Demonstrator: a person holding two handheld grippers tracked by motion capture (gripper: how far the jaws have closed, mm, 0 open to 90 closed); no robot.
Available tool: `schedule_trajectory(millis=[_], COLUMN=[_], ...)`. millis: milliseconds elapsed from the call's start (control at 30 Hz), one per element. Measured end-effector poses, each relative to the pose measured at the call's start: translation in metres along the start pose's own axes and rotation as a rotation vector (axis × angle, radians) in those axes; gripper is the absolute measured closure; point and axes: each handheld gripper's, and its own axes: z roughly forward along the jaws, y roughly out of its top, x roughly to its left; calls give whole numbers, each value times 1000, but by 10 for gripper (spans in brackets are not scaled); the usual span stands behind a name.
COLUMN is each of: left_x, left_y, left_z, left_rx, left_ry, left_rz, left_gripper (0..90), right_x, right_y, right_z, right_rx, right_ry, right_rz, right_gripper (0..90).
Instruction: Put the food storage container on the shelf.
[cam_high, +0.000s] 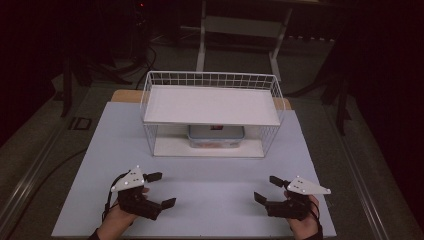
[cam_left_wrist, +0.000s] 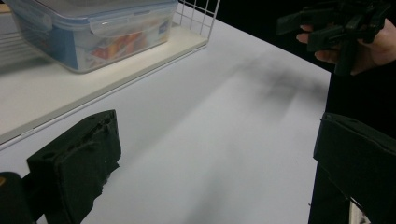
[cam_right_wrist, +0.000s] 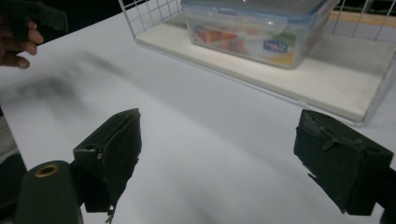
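Both grippers, left gripper (cam_high: 159, 189) and right gripper (cam_high: 265, 188), idle on bench (cam_high: 210, 200) with fingers spread, holding nothing; lidded plastic box (cam_high: 216, 136) sits on rack's (cam_high: 150, 90) lower shelf — likely rigid, light, slick, so grip its short ends under the lid rim.

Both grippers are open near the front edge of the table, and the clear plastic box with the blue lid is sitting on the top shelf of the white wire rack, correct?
Not quite. The clear plastic box with the blue lid sits on the bottom shelf of the white wire rack, under the top shelf, as the high view shows. The rest holds: the left gripper and right gripper are open near the front edge of the table.
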Motion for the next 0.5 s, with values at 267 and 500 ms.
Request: schedule_trajectory(millis=[267,500], left_x=[-1,-3], left_y=[-2,-5], left_z=[4,9], left_rx=[10,25], left_ry=[-5,-16], left_rz=[17,27], left_gripper=[8,8], right_x=[-10,-17], right_y=[-11,-16], right_z=[0,4], right_rx=[60,72], right_ry=[28,47], right_rz=[-2,24], right_gripper=[160,160])
